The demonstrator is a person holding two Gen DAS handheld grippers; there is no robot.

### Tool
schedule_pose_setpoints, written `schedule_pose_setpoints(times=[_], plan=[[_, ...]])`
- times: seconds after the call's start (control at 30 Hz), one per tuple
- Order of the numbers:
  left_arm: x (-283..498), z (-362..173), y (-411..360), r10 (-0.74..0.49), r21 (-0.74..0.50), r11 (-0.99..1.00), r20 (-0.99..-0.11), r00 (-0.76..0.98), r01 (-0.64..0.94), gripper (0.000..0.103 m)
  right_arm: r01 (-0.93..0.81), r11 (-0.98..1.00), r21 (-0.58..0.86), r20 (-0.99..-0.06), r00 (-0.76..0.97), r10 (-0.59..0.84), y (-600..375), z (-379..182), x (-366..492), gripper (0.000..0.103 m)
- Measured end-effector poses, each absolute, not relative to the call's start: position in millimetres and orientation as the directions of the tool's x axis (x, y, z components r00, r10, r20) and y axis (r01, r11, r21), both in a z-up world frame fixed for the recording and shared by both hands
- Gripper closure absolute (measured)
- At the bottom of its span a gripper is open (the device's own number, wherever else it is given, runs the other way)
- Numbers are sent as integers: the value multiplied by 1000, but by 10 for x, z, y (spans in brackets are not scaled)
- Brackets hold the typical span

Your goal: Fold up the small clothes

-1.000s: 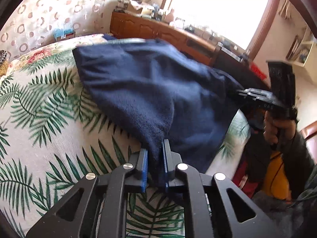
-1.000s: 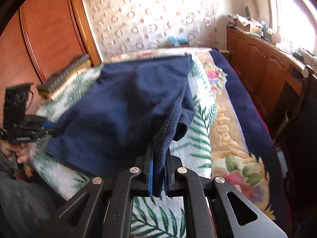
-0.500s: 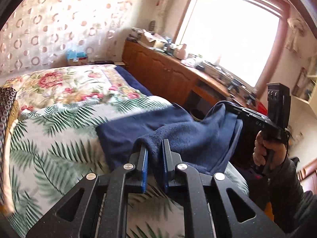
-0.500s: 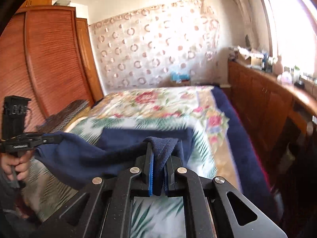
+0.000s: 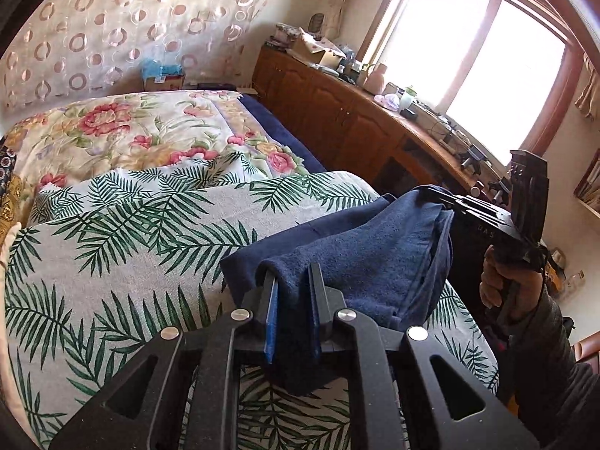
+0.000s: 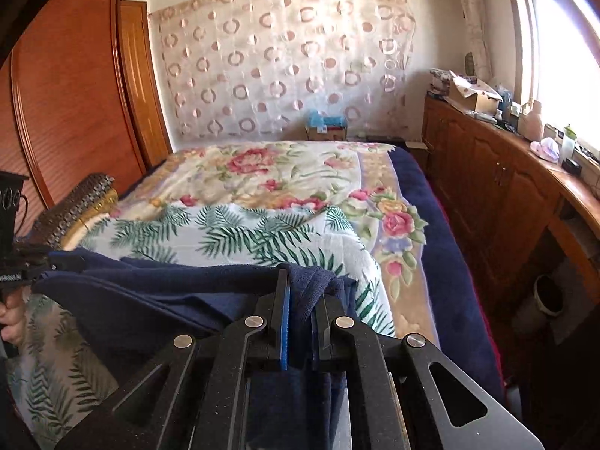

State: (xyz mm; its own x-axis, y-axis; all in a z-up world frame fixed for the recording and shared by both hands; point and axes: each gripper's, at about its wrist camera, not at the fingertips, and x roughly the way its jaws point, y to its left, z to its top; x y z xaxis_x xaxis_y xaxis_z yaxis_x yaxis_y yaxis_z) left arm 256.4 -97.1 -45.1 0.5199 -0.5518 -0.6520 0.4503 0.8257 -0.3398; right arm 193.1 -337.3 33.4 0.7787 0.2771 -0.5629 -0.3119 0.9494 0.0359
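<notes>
Now both the left gripper [image 5: 293, 292] and right gripper [image 6: 303, 296] clench the navy cloth [image 5: 360, 255] mid-fold at lower centre; next, lay it flat.

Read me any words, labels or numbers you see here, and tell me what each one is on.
"DAS": pale letters on the black body of the right gripper, as the left wrist view shows it; more may be hidden.
White lettering on the left gripper at the right wrist view's edge: too blurred to read.
Label on the box by the wall: too small to read.
</notes>
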Motion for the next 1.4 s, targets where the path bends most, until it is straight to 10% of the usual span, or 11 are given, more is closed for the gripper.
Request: schedule_pose_setpoints(times=[0.17, 0.27, 0.7, 1.17, 1.23, 1.4], plan=[[2515, -295, -840, -567, -345, 819, -610, 553, 460, 52, -301, 952, 55, -569, 774, 278, -3393, 451, 1952, 94], [2495, -254, -739, -565, -344, 821, -596, 570, 455, 33, -250, 967, 48, -553, 799, 234, -3457, 553, 1950, 75], [2419, -711, -791, -526, -308, 836, -687, 502, 455, 32, -327, 945, -9, -590, 765, 259, -3512, 482, 1485, 62], [2436, -269, -577, -509, -299, 859, -582, 633, 416, 32, -418, 899, 130, -668, 633, 391, -3472, 424, 2192, 62], [2423, -221, -504, -504, -300, 863, -566, 652, 407, 32, -442, 884, 153, -661, 619, 424, -3509, 406, 2244, 91], [2411, -241, -476, -511, -303, 859, -559, 653, 413, 32, -301, 946, 118, -577, 755, 312, -3747, 469, 2166, 100]])
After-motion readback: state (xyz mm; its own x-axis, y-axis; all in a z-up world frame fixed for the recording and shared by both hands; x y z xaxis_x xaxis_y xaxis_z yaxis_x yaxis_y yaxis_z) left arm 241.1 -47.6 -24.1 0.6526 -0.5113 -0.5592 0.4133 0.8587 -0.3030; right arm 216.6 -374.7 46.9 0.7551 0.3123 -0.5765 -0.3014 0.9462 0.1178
